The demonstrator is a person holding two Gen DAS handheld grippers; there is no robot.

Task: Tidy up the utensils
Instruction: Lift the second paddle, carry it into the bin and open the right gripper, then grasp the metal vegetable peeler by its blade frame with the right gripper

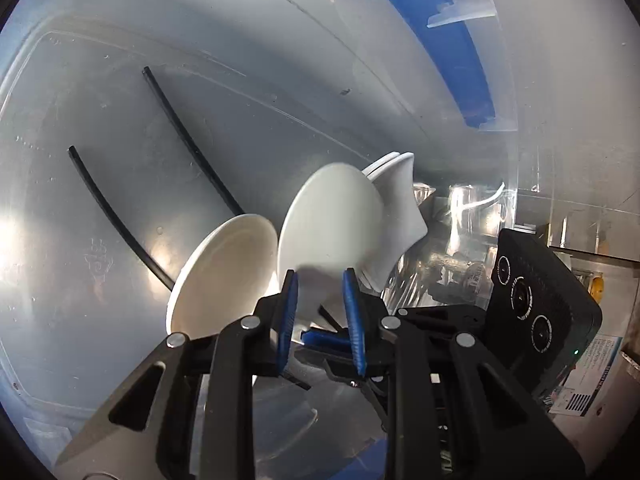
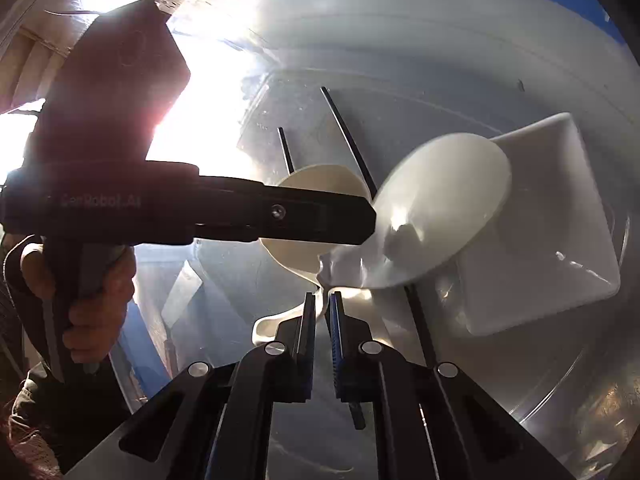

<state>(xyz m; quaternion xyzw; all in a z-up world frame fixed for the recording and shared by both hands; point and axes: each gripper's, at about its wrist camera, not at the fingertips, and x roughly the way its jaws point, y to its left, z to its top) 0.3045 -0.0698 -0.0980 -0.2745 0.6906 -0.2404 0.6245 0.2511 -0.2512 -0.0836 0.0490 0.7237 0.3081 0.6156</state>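
Observation:
Inside a clear plastic bin (image 1: 120, 200) white dishes stand on edge between black rack wires (image 1: 188, 136). In the left wrist view my left gripper (image 1: 318, 280) is open, its blue pads on either side of the lower edge of a round white plate (image 1: 332, 216). A smaller round plate (image 1: 224, 272) stands left of it and a square white dish (image 1: 400, 216) behind it. In the right wrist view my right gripper (image 2: 322, 300) is nearly closed on a thin white spoon-like handle (image 2: 276, 320). The left gripper's body (image 2: 280, 216) crosses to the round plate (image 2: 440, 208). The square dish (image 2: 552, 240) is on the right.
The bin has a blue rim (image 1: 452, 40). A black device with round dials (image 1: 536, 308) and glassware (image 1: 468, 216) show through the bin's wall on the right. A hand (image 2: 88, 292) grips the left gripper's handle. Bright glare fills the upper left of the right wrist view.

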